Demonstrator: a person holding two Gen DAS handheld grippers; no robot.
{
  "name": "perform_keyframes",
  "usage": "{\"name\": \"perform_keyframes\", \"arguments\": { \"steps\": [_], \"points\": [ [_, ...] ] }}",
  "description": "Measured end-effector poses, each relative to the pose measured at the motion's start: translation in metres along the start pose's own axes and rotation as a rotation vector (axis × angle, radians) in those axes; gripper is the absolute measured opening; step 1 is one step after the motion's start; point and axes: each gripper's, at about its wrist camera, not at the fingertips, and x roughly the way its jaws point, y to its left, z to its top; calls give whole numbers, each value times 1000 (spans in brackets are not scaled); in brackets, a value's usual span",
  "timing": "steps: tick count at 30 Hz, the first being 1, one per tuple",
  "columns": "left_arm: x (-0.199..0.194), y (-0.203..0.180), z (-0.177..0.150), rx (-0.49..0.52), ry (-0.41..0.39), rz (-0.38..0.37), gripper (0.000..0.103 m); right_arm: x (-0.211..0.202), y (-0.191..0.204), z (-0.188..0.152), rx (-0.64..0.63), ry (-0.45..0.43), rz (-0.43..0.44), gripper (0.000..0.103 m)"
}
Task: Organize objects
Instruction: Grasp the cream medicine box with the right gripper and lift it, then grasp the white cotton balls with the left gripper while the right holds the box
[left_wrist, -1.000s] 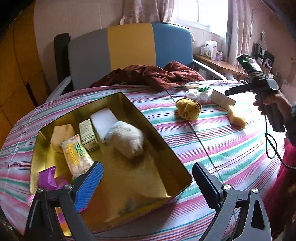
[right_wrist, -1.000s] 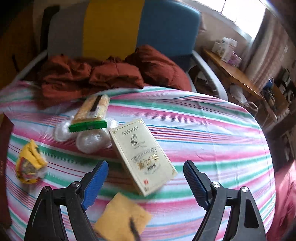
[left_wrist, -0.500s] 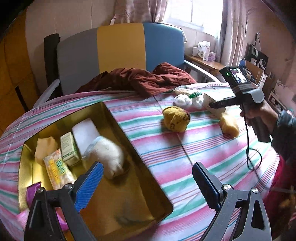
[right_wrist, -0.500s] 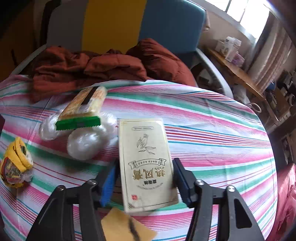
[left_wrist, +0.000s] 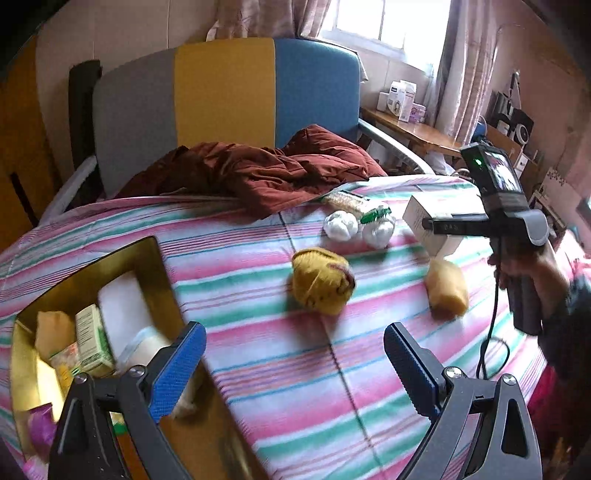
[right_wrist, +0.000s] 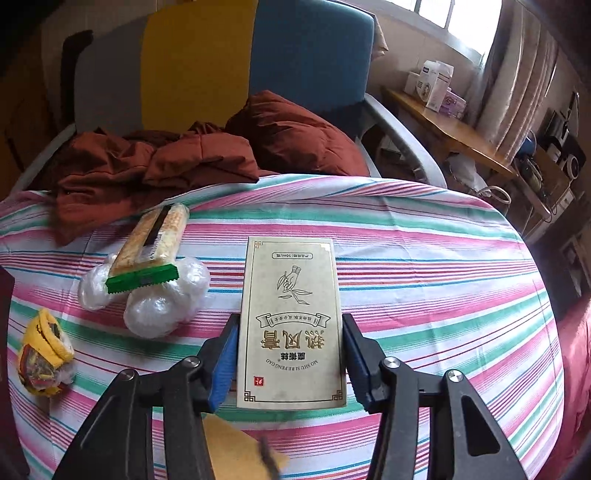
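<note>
Striped desk (right_wrist: 424, 236) carried loose items; right gripper (right_wrist: 290, 360) was closing on the box (right_wrist: 291, 317) for lifting, left gripper (left_wrist: 291, 363) gaped empty beside the tin (left_wrist: 155, 258).

your right gripper (right_wrist: 290, 363) is closing on the cream box (right_wrist: 291, 317), pads at its long sides. just to its left the white plastic bundles (right_wrist: 147, 295) and the green-edged snack pack (right_wrist: 147, 254) crowd that flank. to its right the striped cloth (right_wrist: 443, 288) lies bare to the table's edge. the brown jacket (right_wrist: 184, 162) blocks the far rim. your left gripper (left_wrist: 291, 363) stands wide over clear cloth, with the gold tin (left_wrist: 22, 369) close at its left and the yellow ball (left_wrist: 319, 280) and yellow sponge (left_wrist: 447, 288) ahead.
</note>
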Motion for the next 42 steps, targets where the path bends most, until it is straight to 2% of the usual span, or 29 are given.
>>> {"name": "perform_keyframes", "arguments": {
  "steps": [7,10,13,17,22,29,32,37,39,41,42],
  "points": [
    [32,-2,30,-26,31,-10,96,4,-8,-1,19,17,-7,52],
    [48,-4,43,-15,47,-11,91,4,-11,-1,30,19,3,52],
    [66,-9,52,16,65,3,89,1,-12,0,36,10,20,52],
    [91,-21,68,83,94,-6,78,1,-13,0,42,8,30,52],
    [121,-33,86,147,128,-23,75,-1,-20,1,73,1,45,52],
    [161,-42,107,146,195,-90,73,4,-24,1,87,24,46,52],
    [177,-45,112,154,229,-83,69,3,-24,1,84,19,50,52],
    [197,-52,118,181,252,-80,69,5,-20,1,70,27,50,52],
    [205,-52,118,187,267,-77,61,6,-20,0,65,30,50,52],
    [214,-50,116,179,295,-86,40,7,-19,0,60,34,53,52],
    [217,-48,116,172,297,-91,40,8,-19,-1,57,36,55,52]
  ]
}}
